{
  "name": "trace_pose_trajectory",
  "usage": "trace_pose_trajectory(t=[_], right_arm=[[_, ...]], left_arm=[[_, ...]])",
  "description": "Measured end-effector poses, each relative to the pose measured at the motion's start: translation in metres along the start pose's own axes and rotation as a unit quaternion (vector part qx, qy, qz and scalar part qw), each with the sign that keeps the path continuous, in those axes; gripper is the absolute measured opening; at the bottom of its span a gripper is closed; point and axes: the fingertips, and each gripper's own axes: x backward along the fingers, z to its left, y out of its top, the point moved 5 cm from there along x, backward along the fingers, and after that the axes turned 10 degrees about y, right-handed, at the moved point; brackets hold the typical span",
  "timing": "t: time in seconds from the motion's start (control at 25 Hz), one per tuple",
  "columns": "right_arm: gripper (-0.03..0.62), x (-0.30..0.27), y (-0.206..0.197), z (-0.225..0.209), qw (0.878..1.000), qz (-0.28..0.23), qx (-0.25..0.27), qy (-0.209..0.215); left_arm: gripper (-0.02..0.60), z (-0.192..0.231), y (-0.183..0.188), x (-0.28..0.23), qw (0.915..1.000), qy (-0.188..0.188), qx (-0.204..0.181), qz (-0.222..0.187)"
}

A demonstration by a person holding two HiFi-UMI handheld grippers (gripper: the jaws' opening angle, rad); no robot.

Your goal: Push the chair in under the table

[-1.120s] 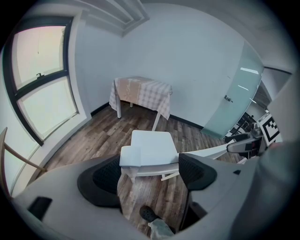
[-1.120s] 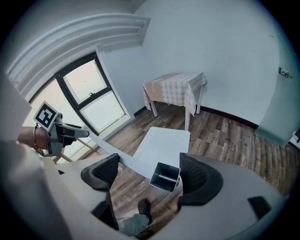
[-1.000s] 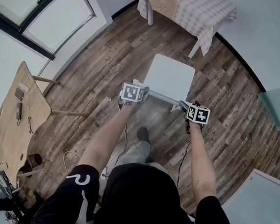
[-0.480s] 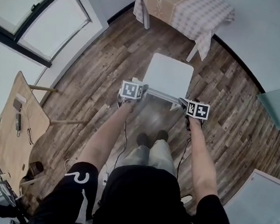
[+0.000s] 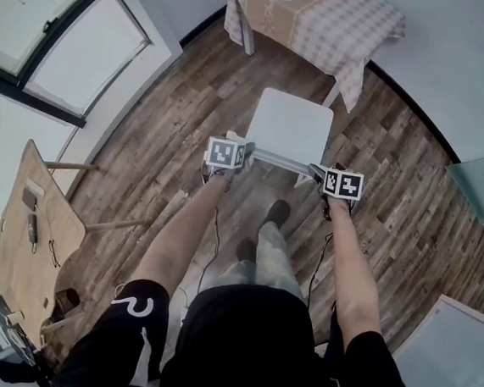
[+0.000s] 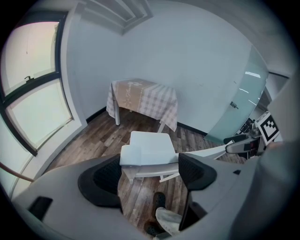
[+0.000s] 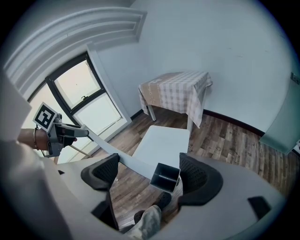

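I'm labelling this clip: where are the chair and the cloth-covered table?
chair point(image 5: 291, 127): head view, middle of its white seat.
table point(image 5: 327, 22): head view, on its checked cloth top.

The head camera sits above the person and looks steeply down past both arms to the chair point(image 5: 291, 129) and the wooden floor point(image 5: 154, 137), with the table point(image 5: 318, 21) at the top edge. Each gripper camera rides low and close behind its own jaws, facing forward across the chair toward the table. All three views share chair and table. The left gripper view also catches the right gripper point(image 6: 236, 143), and the right gripper view the left gripper point(image 7: 70, 132).
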Motion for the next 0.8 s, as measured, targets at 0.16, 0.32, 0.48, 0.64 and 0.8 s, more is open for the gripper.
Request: trace_pose_trajectory(t=[0.16, 0.32, 0.48, 0.64, 0.8], right_arm=[[0.42, -0.014, 0.024, -0.012, 1.0, 0.003, 0.001, 0.003], [0.42, -0.031, 0.052, -0.025, 1.0, 0.004, 0.0, 0.002], [0.42, -0.045, 0.075, -0.032, 1.0, 0.008, -0.002, 0.006], [0.42, -0.059, 0.095, -0.039, 1.0, 0.011, 0.0, 0.009], [0.42, -0.07, 0.116, -0.048, 1.0, 0.012, 0.001, 0.013]], left_arm=[[0.388, 0.003, 0.023, -0.017, 1.0, 0.002, 0.002, 0.002], [0.388, 0.009, 0.051, -0.037, 1.0, 0.003, 0.003, 0.001], [0.388, 0.016, 0.074, -0.052, 1.0, 0.0, 0.001, -0.009], [0.388, 0.022, 0.093, -0.066, 0.9999, -0.002, 0.002, -0.012], [0.388, 0.026, 0.113, -0.079, 1.0, 0.002, 0.004, -0.002]])
